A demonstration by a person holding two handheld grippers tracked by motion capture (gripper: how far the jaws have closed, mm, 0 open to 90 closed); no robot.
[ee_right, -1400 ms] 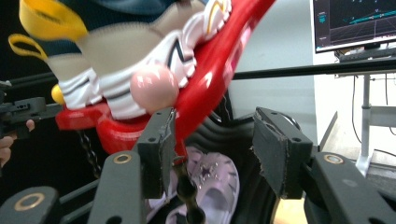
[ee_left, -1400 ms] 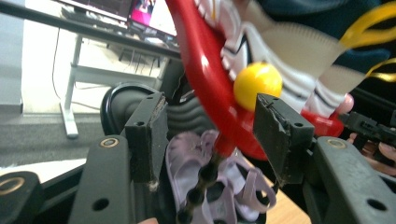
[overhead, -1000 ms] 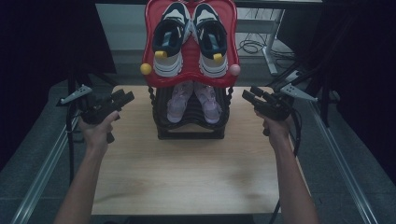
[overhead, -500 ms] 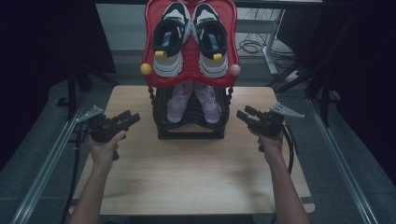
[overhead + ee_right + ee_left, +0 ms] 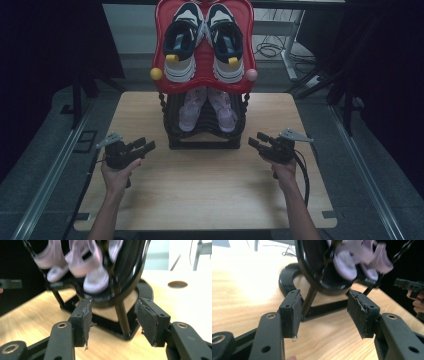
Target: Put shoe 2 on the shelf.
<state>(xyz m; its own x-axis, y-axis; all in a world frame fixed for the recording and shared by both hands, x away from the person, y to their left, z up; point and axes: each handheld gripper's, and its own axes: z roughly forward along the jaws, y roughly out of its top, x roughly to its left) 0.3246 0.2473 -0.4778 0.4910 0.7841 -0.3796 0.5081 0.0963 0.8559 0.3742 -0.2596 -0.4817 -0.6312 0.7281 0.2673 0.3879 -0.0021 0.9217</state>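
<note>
Shoe rack (image 5: pixel 204 131) stands at centre frame in the high view, toward the far edge of the wooden table (image 5: pixel 200 190). Red top tier (image 5: pixel 161 45) carries a white-and-navy pair of sneakers (image 5: pixel 202 42); lower black tier carries a pale lilac pair (image 5: pixel 207 107).

Left gripper (image 5: pixel 142 147), lower left, jaws spread, nothing between them; aimed at the rack's base post. Right gripper (image 5: pixel 256 141), lower right, jaws apart and just been opening, also empty, facing the opposite side of the base.

Judgement: approach stage only. No contact with rack or shoes; both pairs seated. Grasping and any moving remain.
</note>
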